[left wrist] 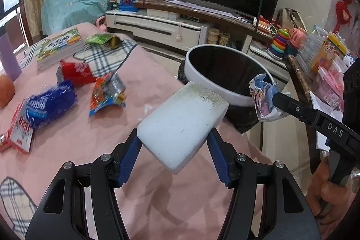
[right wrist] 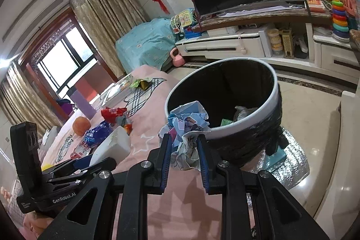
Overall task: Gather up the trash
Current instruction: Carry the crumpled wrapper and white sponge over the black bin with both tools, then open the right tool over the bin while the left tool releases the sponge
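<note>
Item: my right claw point(right wrist: 184, 151) is pinching crumpled paper point(right wrist: 187, 125), hovering beside the bin point(right wrist: 275, 91) rim, bin mouth lying straight ahead; my left claw point(left wrist: 174, 143) is clamping a white foam block point(left wrist: 182, 123), long axis pointing binward, trailing farther back over the pink worktop point(left wrist: 90, 150)

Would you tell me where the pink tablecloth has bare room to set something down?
Bare pink tablecloth lies between the orange snack wrapper and the white-rimmed black bin. It is crowded around the blue packet.
</note>
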Available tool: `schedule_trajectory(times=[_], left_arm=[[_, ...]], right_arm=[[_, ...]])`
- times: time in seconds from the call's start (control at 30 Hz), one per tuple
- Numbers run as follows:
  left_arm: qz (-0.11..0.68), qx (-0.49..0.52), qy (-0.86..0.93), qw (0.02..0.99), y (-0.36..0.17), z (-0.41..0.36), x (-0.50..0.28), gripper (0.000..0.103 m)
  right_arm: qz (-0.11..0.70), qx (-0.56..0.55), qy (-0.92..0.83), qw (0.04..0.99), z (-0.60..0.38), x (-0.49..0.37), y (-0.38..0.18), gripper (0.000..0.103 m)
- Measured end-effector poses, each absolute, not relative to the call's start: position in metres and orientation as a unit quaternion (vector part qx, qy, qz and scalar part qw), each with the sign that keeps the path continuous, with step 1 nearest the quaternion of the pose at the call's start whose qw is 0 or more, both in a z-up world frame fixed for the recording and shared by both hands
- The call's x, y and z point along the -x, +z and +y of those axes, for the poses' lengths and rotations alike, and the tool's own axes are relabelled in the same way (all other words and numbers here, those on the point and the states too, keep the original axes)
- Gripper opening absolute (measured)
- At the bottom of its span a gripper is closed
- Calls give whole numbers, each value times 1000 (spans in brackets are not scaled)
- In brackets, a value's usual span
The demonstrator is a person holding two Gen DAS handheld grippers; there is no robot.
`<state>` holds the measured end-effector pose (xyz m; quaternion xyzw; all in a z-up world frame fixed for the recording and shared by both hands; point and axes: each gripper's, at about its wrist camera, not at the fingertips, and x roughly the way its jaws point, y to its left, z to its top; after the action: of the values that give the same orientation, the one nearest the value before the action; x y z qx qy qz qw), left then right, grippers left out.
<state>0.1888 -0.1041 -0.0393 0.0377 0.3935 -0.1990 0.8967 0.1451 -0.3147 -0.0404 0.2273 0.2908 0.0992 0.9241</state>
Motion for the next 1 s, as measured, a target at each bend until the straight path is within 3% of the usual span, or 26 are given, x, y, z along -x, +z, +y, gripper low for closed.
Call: schedule_trajectory(times=[1.0], left_arm=[[399,-82,-217,887,-34,-192,-259,63]], right_arm=[[309,-199,57,928,-371,-200,-32,27]])
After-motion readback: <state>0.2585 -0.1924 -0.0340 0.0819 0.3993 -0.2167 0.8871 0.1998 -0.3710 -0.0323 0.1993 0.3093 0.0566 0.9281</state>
